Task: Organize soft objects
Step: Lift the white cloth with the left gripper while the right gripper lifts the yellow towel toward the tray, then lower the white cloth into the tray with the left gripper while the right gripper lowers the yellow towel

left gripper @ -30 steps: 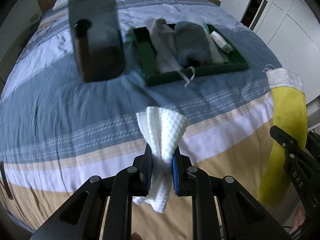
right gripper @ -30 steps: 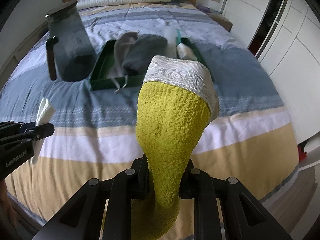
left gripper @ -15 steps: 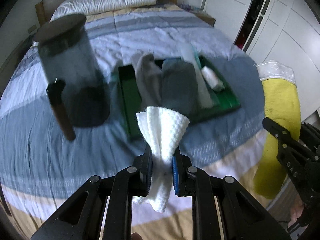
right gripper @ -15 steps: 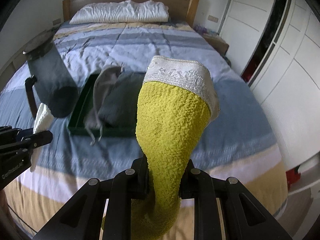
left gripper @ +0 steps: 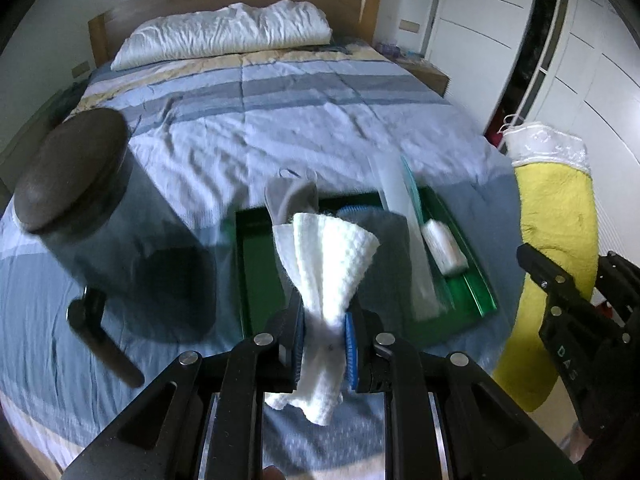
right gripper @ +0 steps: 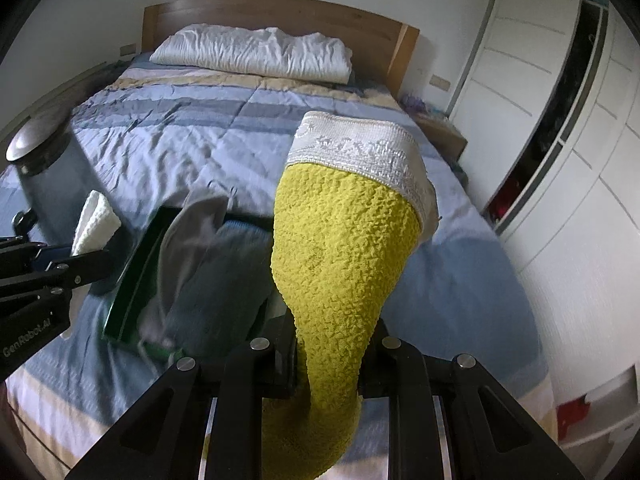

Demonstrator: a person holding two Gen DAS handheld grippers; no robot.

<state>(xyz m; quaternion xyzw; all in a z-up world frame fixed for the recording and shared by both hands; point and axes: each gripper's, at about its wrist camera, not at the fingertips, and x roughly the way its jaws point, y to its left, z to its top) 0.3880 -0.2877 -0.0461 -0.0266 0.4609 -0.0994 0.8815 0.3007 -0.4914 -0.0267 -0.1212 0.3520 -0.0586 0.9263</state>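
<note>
Left wrist view: white cloth (left gripper: 328,264) clamped between left gripper (left gripper: 325,338) pads above green tray (left gripper: 474,280).

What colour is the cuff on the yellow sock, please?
White cuff, best seen in the right wrist view.

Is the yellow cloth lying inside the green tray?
No, the yellow cloth hangs pinched between the fingers of the right gripper, above the bed, not in the green tray.

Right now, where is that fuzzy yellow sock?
The yellow sock hangs pinched in the right gripper, held above the bed just right of the green tray.
</note>
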